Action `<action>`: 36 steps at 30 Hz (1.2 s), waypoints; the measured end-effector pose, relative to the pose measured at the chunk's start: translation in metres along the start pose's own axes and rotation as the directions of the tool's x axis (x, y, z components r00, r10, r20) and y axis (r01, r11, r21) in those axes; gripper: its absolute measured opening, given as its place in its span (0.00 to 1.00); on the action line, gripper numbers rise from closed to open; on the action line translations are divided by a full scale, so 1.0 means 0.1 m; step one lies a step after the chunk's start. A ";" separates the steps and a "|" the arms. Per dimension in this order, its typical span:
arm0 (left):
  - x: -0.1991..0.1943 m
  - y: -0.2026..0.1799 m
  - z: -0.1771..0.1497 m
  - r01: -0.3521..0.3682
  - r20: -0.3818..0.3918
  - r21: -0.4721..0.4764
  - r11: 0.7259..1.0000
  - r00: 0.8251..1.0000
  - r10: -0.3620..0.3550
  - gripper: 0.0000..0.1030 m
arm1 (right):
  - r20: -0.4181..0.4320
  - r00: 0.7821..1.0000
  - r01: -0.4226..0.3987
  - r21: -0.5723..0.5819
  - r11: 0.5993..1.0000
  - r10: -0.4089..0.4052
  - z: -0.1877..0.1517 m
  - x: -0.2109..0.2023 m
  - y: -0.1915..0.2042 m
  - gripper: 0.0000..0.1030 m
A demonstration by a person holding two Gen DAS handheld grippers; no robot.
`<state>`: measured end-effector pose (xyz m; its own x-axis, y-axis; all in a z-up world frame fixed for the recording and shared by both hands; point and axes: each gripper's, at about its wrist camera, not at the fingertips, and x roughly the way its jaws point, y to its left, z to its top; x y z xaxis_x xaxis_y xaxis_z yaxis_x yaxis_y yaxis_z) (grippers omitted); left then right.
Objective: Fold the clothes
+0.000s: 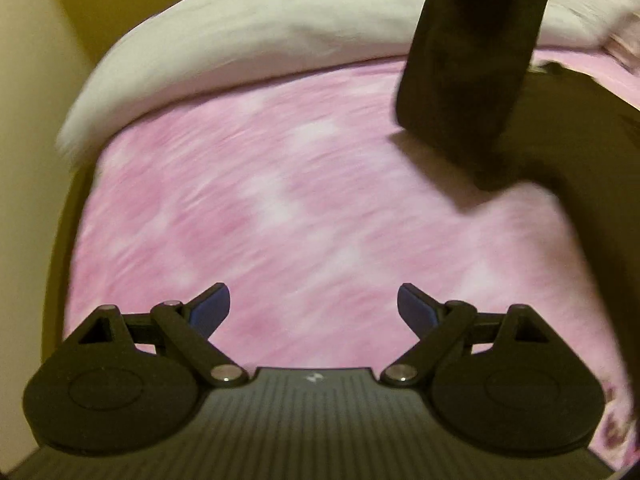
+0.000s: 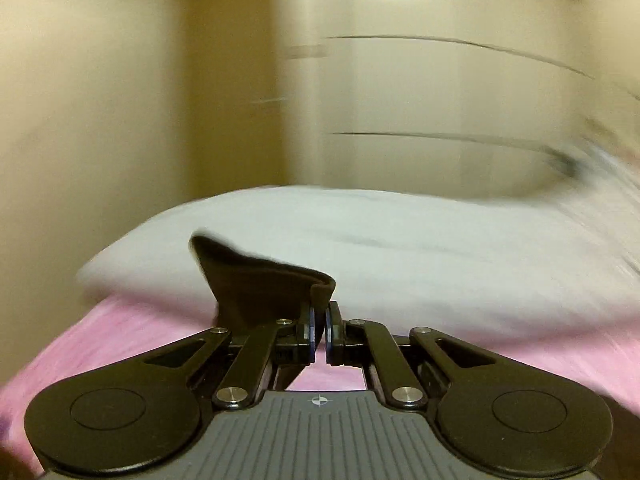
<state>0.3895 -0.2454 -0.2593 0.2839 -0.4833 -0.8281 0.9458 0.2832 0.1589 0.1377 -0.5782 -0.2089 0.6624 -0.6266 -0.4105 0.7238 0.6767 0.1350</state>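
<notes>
Left wrist: gripper (image 1: 314, 308) wide over pink bedsheet (image 1: 280, 200) (white pillow (image 1: 248, 40) behind); right gripper (image 2: 320, 334) clamps dark garment (image 2: 260, 284).

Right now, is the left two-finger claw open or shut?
Open: the left gripper shows its blue fingertips wide apart, only pink patterned bedsheet between them.

No legible words, brand names or numbers anywhere. Only a small pale emblem on the ribbed grey body (image 1: 312, 420) behind the open jaws, too blurred to read. A small crosshair mark on the ribbed grey housing (image 2: 319, 401) just behind the closed jaws.
</notes>
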 end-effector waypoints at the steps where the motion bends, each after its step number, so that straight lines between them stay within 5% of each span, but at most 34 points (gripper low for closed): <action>1: 0.03 -0.23 0.09 0.019 0.009 0.025 1.000 1.000 -0.019 0.86 | -0.016 0.998 0.066 0.074 0.995 -0.065 -0.07 -0.01 -0.39 0.03; 5: 0.16 -1.05 0.31 0.078 -0.003 0.053 0.996 0.997 -0.078 0.86 | -0.190 0.946 0.300 0.212 0.930 -0.262 -0.74 0.08 -1.74 0.03; 9: 0.27 -1.77 0.40 0.086 -0.053 0.063 0.994 0.995 -0.083 0.86 | -0.353 0.904 0.327 0.213 0.921 -0.240 -1.26 0.25 -2.35 0.03; 14: 0.38 -2.38 0.48 0.067 -0.105 0.053 0.996 0.993 -0.062 0.86 | -0.334 0.938 0.184 0.259 0.948 -0.091 -1.18 0.26 -2.51 0.03; 18: 0.39 -2.58 0.60 0.032 -0.098 0.056 0.998 0.995 -0.026 0.86 | -0.219 0.975 0.099 0.253 0.963 -0.043 -0.96 -0.04 -2.67 0.03; 20: 0.42 -2.60 0.68 0.022 -0.098 0.067 0.998 0.995 -0.016 0.86 | -0.236 0.968 0.146 0.239 0.960 -0.089 -1.07 -0.11 -2.83 0.03; 23: 0.54 -2.62 0.78 0.023 -0.093 0.110 0.994 0.996 -0.012 0.86 | -0.355 0.924 0.246 0.274 0.930 -0.140 -1.37 -0.02 -3.15 0.03; 26: 0.70 -2.63 0.85 0.031 -0.086 0.137 0.990 0.996 -0.019 0.86 | -0.398 0.907 0.255 0.265 0.930 -0.136 -1.45 0.04 -3.26 0.03; 34: 0.94 -2.67 1.01 0.070 -0.063 0.172 0.983 0.996 -0.060 0.86 | -0.247 0.962 0.187 0.271 0.944 -0.120 -1.17 -0.04 -3.24 0.03; 36: 0.99 -2.70 1.02 0.083 -0.073 0.181 0.980 0.995 -0.070 0.86 | -0.307 0.943 0.220 0.281 0.934 -0.130 -1.35 0.00 -3.31 0.03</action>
<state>0.1790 -0.4546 -0.3294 0.2044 -0.4404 -0.8743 0.9789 0.0877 0.1847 -0.1275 -0.7498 -0.3753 0.4712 -0.5596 -0.6817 0.8762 0.3854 0.2893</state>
